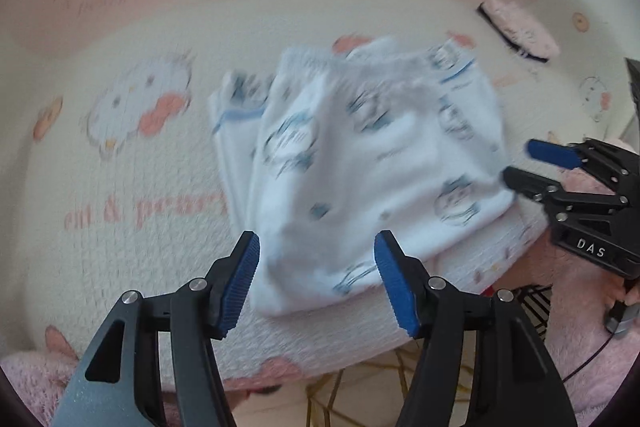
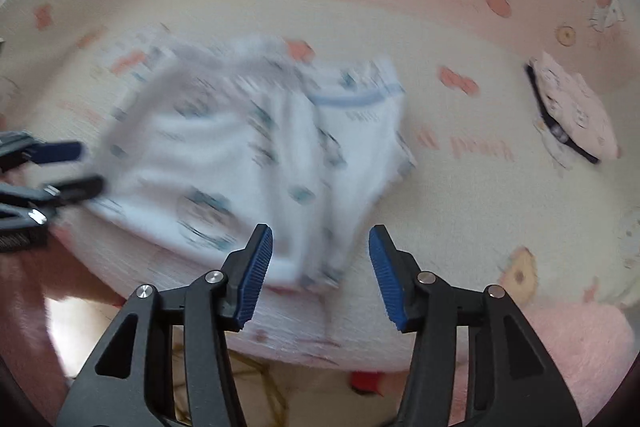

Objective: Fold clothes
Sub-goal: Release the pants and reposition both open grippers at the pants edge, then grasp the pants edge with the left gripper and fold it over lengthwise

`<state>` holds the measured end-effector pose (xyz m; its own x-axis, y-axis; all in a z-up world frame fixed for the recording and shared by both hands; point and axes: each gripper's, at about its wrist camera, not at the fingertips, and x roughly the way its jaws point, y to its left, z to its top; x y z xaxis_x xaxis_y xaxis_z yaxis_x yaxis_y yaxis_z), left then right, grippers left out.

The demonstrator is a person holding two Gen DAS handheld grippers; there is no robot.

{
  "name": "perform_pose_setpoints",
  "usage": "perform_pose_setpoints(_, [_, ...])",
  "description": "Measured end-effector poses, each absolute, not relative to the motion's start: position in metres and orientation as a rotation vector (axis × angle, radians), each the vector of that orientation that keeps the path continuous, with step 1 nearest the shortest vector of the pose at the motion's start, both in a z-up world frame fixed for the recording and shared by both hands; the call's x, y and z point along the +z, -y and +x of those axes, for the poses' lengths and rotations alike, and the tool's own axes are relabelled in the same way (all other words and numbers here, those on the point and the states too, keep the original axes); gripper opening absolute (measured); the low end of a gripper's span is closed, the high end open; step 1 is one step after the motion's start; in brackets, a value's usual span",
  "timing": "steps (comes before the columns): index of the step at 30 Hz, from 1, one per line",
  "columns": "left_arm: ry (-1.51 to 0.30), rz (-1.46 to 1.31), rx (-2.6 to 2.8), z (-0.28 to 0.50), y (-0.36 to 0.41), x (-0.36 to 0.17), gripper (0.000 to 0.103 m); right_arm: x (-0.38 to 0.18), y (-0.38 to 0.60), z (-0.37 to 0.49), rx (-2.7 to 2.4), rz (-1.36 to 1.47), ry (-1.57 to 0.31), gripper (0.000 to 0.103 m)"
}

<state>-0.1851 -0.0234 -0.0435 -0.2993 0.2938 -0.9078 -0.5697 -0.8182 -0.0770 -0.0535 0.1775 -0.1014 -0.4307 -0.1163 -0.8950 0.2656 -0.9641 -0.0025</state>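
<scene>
While both sets of jaws are standing spread and pinching nothing, the white printed garment (image 1: 360,163) is lying bunched on the bed (image 1: 120,259), just ahead of the left gripper (image 1: 316,283) and ahead and slightly left of the right gripper (image 2: 320,275). The frames are blurring, so the garment's type is unclear. The step seems to be positioning for a fold; next, each gripper is needing to close on a near edge or corner.

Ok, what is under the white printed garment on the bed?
The white garment lies on the cream cat-print bedspread, whose pink lettering runs under its edge. A second folded layer with blue trim shows beneath it. Anything else underneath is covered.
</scene>
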Motion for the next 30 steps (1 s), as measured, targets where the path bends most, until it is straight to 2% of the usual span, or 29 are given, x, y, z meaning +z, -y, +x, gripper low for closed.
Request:
perform_pose_setpoints(7, [-0.384, -1.416, 2.202, -0.155, 0.025, -0.055, 0.062, -0.11, -0.213, -0.058, -2.403, 1.713, 0.21, 0.053])
perform_pose_setpoints(9, [-0.381, -1.424, 2.231, -0.15, 0.034, -0.058, 0.062, -0.113, -0.226, -0.06, -2.413, 1.738, 0.32, 0.058])
perform_pose_setpoints(13, [-0.356, -1.472, 2.257, -0.143, 0.054, -0.066, 0.062, -0.117, -0.224, -0.062, -2.388, 1.745, 0.341, 0.067])
perform_pose_setpoints(16, [-0.322, -1.486, 2.262, -0.149, 0.06, -0.066, 0.062, -0.12, -0.222, -0.063, -2.368, 1.749, 0.349, 0.067])
perform_pose_setpoints(17, [-0.311, -1.486, 2.264, -0.15, 0.062, -0.066, 0.062, -0.12, -0.215, -0.064, -2.354, 1.75, 0.314, 0.063])
perform_pose_setpoints(18, [-0.3, -1.486, 2.267, -0.151, 0.064, -0.065, 0.062, -0.119, -0.21, -0.066, -2.333, 1.746, 0.308, 0.051])
perform_pose_setpoints(19, [-0.289, -1.489, 2.267, -0.152, 0.066, -0.064, 0.062, -0.119, -0.205, -0.067, -2.309, 1.74, 0.318, 0.046])
perform_pose_setpoints(20, [-0.276, -1.493, 2.265, -0.153, 0.069, -0.064, 0.062, -0.118, -0.201, -0.067, -2.307, 1.74, 0.289, 0.034])
perform_pose_setpoints(23, [-0.238, -1.504, 2.257, -0.156, 0.075, -0.063, 0.062, -0.117, -0.188, -0.068, -2.315, 1.74, 0.179, 0.016])
perform_pose_setpoints(26, [-0.21, -1.516, 2.254, -0.159, 0.079, -0.062, 0.062, -0.111, -0.19, -0.063, -2.326, 1.722, 0.2, 0.012])
perform_pose_setpoints(30, [-0.173, -1.494, 2.27, -0.162, 0.083, -0.055, 0.062, -0.08, -0.175, -0.055, -2.363, 1.591, 0.087, 0.012])
